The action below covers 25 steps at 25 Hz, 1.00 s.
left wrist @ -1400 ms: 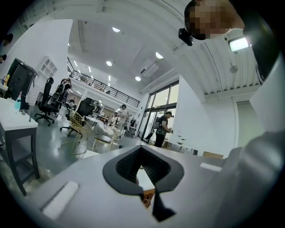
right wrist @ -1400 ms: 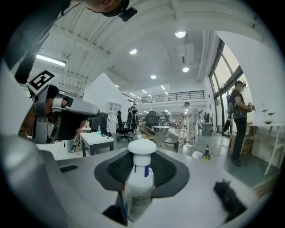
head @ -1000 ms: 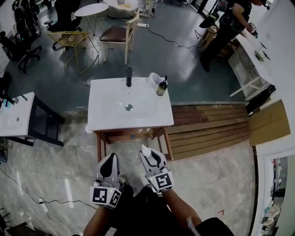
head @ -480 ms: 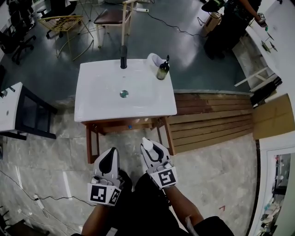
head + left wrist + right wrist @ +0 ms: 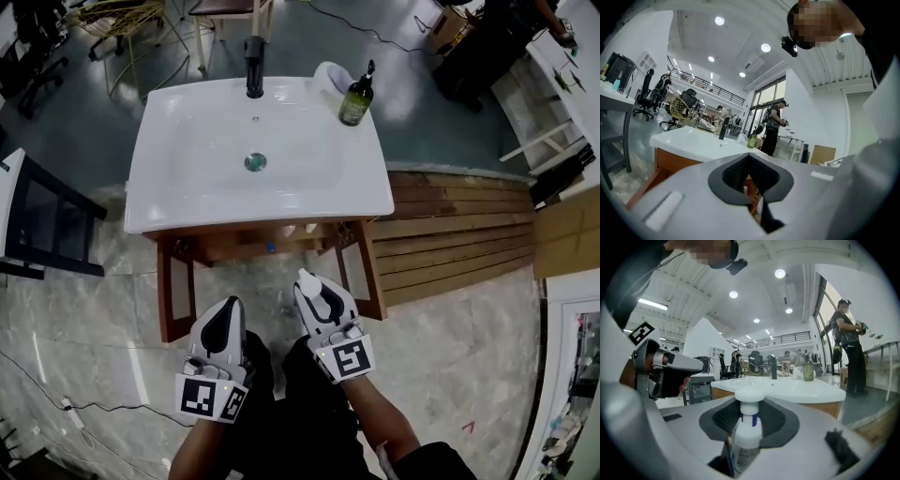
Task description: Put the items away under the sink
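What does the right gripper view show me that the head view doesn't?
Only the right gripper view: the white bottle side-on between the jaws of the right gripper, with its blue neck band and label, plus the ceiling lights. Only the head view: the stand's legs down to the floor, and the right gripper's marker cube. Both: the bottle's white cap, the white sink, the black faucet and the green bottle.
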### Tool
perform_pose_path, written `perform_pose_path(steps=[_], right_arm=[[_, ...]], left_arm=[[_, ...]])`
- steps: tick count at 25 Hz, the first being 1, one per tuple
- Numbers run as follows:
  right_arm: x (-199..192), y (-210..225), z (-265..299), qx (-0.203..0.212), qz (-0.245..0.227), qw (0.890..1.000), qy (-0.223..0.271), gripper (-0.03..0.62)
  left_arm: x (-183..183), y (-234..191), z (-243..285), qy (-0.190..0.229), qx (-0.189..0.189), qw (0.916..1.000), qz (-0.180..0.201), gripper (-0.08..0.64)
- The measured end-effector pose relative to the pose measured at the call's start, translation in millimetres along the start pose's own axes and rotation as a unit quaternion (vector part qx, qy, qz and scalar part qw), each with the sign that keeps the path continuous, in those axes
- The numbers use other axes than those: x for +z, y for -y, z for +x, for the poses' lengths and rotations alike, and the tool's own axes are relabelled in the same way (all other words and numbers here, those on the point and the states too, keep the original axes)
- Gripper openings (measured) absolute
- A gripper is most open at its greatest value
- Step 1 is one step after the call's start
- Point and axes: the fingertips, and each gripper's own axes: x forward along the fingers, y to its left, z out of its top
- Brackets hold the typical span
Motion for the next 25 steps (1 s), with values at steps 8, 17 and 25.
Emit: perform_pose_path(steps=[8,17,25], right_arm=[[-100,6,25,0.002,0.004,1.0,0.012,0.127],[-199,7,39,-0.005,0.003,0.999,0.032,0.127],[-221,-1,43,-0.002,0.007,1.0,0.029,0.127]], left_arm=[[-102,-27,13,0.009,-0.016,0.9998,0.005,0.005],[-175,-43,2,0.041,-0.03,0.9985,0.018,0.005],[-186,-42,-10,0.05,-0.029,0.998,0.027,0.005]])
